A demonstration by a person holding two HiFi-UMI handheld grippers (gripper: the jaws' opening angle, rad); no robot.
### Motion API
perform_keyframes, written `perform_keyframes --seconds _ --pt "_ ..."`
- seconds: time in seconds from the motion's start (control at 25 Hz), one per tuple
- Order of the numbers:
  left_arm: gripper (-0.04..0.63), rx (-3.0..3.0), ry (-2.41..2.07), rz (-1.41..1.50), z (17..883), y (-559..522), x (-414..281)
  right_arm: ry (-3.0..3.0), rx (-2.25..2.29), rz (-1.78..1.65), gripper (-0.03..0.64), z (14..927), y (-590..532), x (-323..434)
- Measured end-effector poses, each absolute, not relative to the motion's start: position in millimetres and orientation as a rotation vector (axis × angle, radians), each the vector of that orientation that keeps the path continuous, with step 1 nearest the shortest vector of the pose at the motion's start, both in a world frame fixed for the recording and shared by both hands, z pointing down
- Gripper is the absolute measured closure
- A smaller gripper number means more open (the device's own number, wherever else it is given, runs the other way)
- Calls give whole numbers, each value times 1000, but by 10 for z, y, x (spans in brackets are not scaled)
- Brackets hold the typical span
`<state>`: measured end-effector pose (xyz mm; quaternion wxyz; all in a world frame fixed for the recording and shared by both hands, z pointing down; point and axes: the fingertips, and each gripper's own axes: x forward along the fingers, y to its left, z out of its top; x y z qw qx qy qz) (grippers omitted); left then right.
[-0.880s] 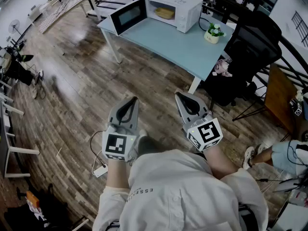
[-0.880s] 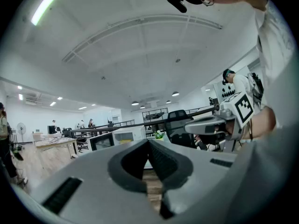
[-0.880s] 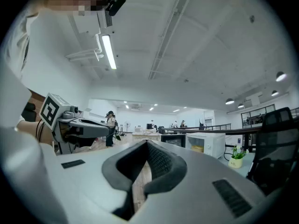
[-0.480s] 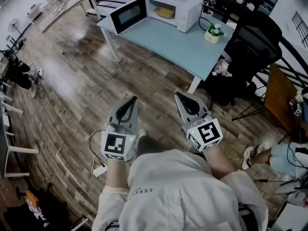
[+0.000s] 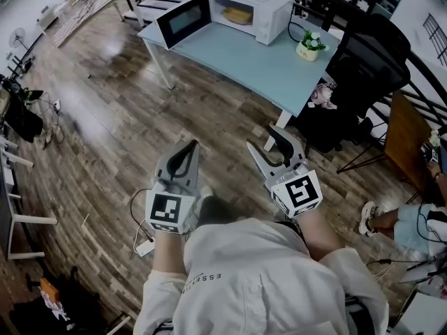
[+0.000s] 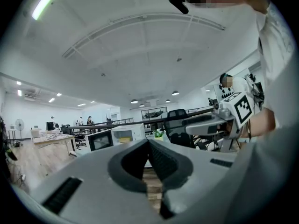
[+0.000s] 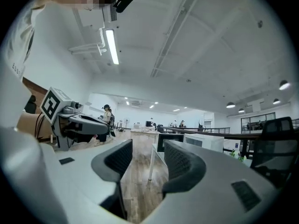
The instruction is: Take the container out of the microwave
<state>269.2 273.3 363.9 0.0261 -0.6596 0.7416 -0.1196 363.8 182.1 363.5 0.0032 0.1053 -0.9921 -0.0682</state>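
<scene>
While the container [image 5: 238, 15] sits far off in the open microwave [image 5: 269, 12], left gripper [image 5: 184, 152] jaws together, right gripper [image 5: 266, 139] jaws apart and empty, a hurried grab may tip it.

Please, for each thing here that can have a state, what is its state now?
door: open, swung wide.
container: inside the microwave, not yet taken out.
left gripper: shut, nothing between the jaws.
right gripper: open, nothing between the jaws.
plant: upright on the table.
</scene>
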Motion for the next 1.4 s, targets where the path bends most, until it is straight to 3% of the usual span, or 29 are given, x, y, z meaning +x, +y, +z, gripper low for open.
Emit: perform_keyframes --seconds 0.48,1.12,1.4 --pt "594 -2075 2288 -367 3766 2258 1707 -3067 386 -168 411 3805 1285 2715" --pt "594 -2225 2125 -351 3579 1123 -854 -2977 620 -70 411 3717 241 368" --pt "594 -2310 2060 -339 3677 711 -1493 -2902 680 -45 412 3865 -141 -297"
